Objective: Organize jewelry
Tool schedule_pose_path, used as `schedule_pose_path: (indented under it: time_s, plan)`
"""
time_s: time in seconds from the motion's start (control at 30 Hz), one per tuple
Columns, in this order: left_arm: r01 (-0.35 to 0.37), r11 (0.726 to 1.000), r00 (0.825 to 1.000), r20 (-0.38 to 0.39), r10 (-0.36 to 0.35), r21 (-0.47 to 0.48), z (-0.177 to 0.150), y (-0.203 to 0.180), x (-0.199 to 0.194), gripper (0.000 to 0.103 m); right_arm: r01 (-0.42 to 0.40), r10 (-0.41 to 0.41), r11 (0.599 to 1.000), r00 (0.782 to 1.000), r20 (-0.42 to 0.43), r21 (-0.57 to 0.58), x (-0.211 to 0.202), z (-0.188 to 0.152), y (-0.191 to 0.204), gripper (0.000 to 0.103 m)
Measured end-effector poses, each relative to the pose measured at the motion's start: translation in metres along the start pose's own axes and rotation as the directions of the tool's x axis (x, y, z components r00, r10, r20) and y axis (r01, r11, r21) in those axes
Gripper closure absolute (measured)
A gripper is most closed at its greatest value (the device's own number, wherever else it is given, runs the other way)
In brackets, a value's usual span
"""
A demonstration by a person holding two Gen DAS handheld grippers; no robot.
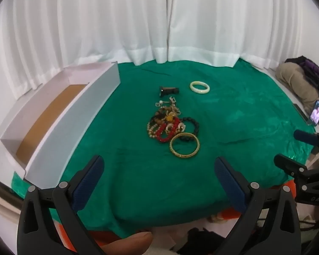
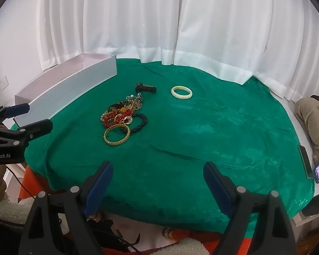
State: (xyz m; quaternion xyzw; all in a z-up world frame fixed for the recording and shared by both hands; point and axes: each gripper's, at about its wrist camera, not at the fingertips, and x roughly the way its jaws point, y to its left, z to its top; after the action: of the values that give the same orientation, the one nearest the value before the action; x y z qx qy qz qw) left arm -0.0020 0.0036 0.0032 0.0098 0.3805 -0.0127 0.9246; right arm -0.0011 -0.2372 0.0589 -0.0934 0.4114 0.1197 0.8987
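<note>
Jewelry pile sits untouched mid-surface, white box at nine o'clock empty; left claw and right claw gape empty.

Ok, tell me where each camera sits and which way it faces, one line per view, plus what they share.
Left wrist: on the left gripper, angled down over the green velvet cloth at the tangled bead pile; jaws open, a fingertip below.
Right wrist: on the right gripper, aimed likewise from further right; jaws open, a fleecy sleeve at left.
Shared: gold bangle, pale jade bangle, white open box, and each shows the other gripper.
</note>
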Motion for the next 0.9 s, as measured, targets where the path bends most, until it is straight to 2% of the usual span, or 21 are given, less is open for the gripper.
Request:
schedule_pose_path:
  time_s: [0.17, 0.9]
  plan:
    - [0.023, 1.000, 0.999, -0.037, -0.023, -0.004, 0.0005, 0.0015, 0.0038, 0.000, -0.002, 0.002, 1.000, 1.000, 0.004, -0.001, -0.0008, 0.0005, 0.0013, 0.014]
    - [0.031, 0.999, 0.997, -0.073, -0.031, -0.009, -0.0021, -0.0024, 0.0097, 0.000, -0.015, 0.015, 1.000, 1.000, -0.006, -0.001, -0.0007, 0.0020, 0.0024, 0.014]
